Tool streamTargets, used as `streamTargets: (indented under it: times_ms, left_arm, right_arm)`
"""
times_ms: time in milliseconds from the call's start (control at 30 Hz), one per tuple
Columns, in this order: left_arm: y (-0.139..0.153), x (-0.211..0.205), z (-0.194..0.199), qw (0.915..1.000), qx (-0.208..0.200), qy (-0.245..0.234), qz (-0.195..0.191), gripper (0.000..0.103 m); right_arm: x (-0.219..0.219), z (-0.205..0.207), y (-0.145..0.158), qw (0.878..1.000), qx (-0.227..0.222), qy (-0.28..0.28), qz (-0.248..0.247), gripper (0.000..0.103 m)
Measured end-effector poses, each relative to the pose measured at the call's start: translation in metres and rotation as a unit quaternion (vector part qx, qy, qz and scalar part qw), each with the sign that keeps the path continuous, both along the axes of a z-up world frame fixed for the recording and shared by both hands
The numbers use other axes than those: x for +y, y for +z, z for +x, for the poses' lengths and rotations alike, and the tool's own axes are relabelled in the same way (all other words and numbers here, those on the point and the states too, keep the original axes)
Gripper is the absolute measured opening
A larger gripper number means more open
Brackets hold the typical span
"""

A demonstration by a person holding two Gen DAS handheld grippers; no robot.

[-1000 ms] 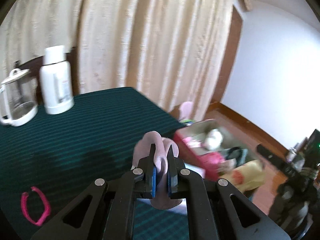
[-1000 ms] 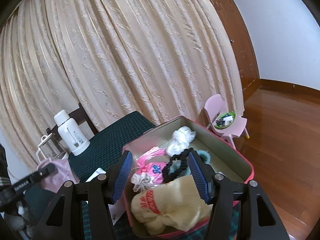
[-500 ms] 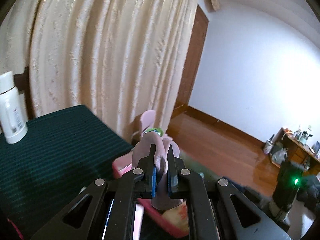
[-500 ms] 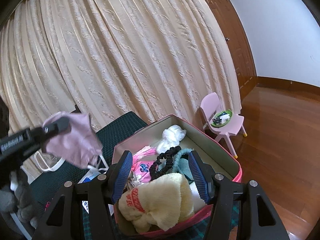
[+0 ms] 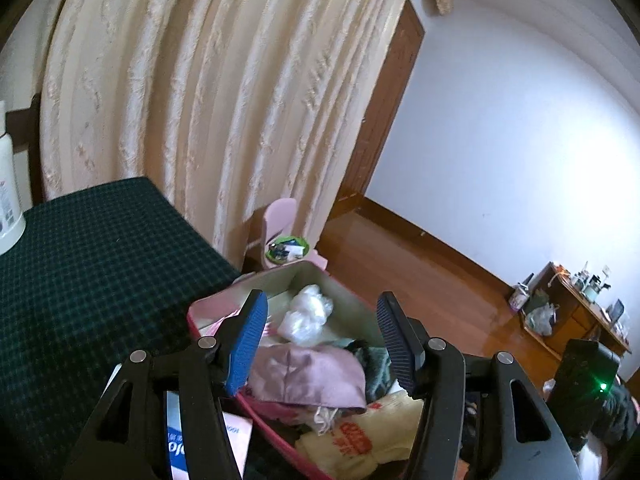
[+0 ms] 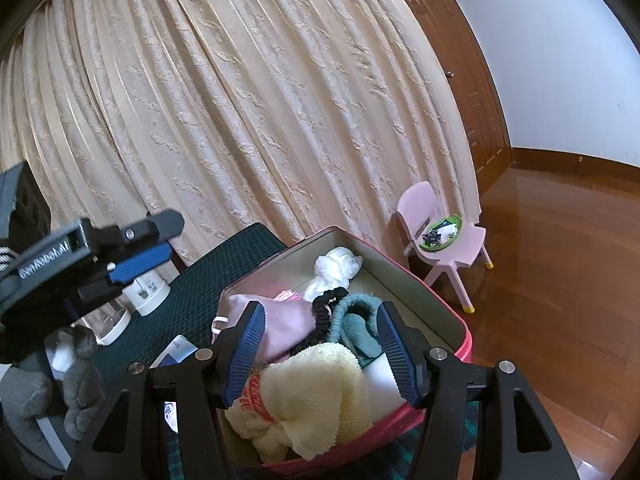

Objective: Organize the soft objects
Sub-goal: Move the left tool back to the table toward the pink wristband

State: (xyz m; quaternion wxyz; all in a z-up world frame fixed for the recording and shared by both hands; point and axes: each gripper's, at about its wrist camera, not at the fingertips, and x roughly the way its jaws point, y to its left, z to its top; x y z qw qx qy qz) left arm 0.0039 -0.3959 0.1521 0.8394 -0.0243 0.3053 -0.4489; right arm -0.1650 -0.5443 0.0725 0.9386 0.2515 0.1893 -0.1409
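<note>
A mauve-pink cloth (image 5: 308, 372) lies loose on the pile inside the pink box (image 5: 208, 308), below and between my left gripper's (image 5: 321, 295) fingers. Those jaws are opening and the pads do not touch the cloth. In the right wrist view the same cloth (image 6: 280, 320) rests at the box's (image 6: 460, 332) left side, and the left gripper (image 6: 152, 240) hovers up to the left of it. My right gripper (image 6: 320, 306) stands open above the box's near end, over a yellow towel (image 6: 316, 384). A white plastic bag (image 6: 334, 266), black scrunchie (image 6: 320, 312) and teal cloth (image 6: 356, 320) also fill the box.
The box sits at the corner of a dark green checked tablecloth (image 5: 100, 260). A white thermos (image 6: 148, 292) and glass jug (image 6: 112, 320) stand farther back. A blue-and-white booklet (image 5: 176, 440) lies beside the box. A pink child's chair (image 6: 444, 240) stands on the wood floor by the curtain.
My left gripper swung over to the box with the pink cloth pinched, then opened; the cloth dropped onto the pile inside. The right gripper stayed put and open.
</note>
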Motion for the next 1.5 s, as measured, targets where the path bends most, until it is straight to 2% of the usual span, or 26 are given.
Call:
streamTargets:
  times_ms: [500,867,933,1167,1500]
  left_arm:
    - [-0.012,0.052,-0.01,0.9973,-0.011,0.066,0.031,0.063]
    - [-0.023,0.113,-0.014,0.9901,-0.004,0.131,0.052,0.066]
    - [-0.026,0.128,-0.012,0.9879,0.0,0.145,0.055,0.069]
    - [-0.035,0.184,-0.009,0.9778,0.019,0.201,0.057,0.07]
    - [-0.055,0.253,-0.007,0.9584,0.04,0.275,0.066,0.07]
  right_arm:
    - [0.009,0.003,0.001,1.0,0.0,0.012,-0.003,0.062]
    - [0.033,0.01,0.009,0.999,-0.003,0.043,-0.016,0.062]
    - [0.039,0.012,0.011,0.999,-0.003,0.051,-0.018,0.062]
    - [0.061,0.022,0.014,0.996,0.0,0.082,-0.025,0.063]
    - [0.087,0.031,0.018,0.993,0.003,0.112,-0.04,0.065]
